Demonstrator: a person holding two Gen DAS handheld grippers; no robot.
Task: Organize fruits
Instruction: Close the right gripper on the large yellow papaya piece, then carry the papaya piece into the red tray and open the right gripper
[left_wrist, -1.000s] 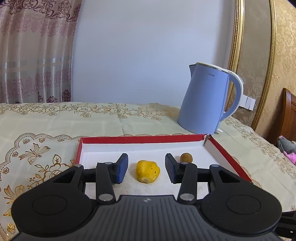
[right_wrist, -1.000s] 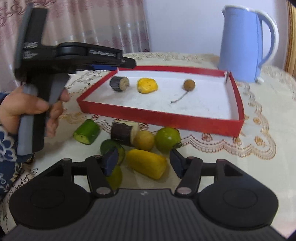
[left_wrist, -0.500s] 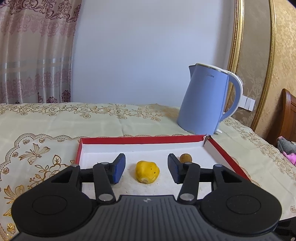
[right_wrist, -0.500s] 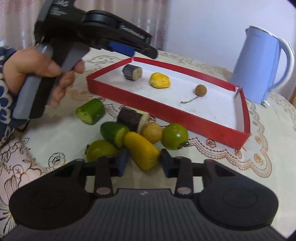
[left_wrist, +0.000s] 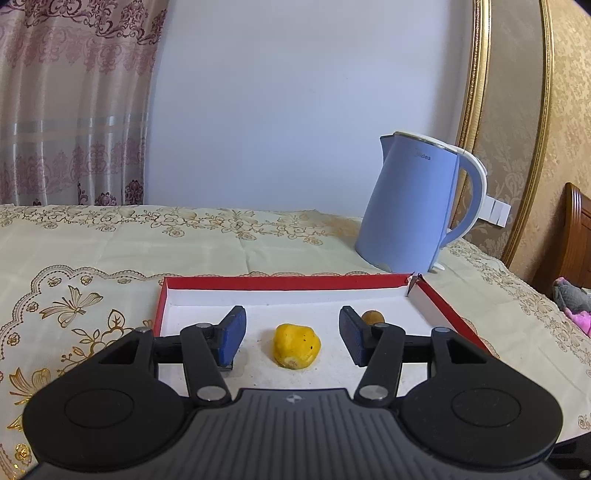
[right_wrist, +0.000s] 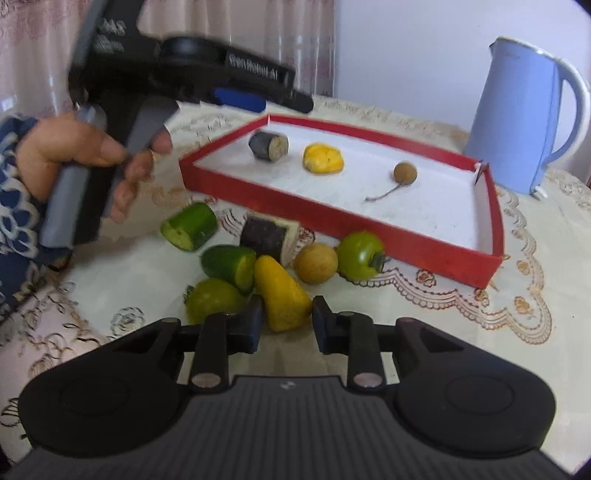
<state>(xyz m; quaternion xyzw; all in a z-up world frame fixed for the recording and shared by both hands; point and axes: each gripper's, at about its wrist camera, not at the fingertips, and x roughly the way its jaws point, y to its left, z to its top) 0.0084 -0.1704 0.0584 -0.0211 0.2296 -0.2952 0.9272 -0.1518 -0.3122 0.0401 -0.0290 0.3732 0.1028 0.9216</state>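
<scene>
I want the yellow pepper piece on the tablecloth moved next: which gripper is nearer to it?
Right. The right gripper is shut on the yellow pepper piece; the left gripper hangs above the red tray's far end, its jaws opening.

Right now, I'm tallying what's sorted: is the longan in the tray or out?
In. The longan lies on the white floor of the red tray, stem trailing, beside the yellow piece.

"Midea" is printed on the blue kettle (left_wrist: 413, 206); "GenRobot.AI" runs in white letters along the black left claw (right_wrist: 258, 99).
</scene>
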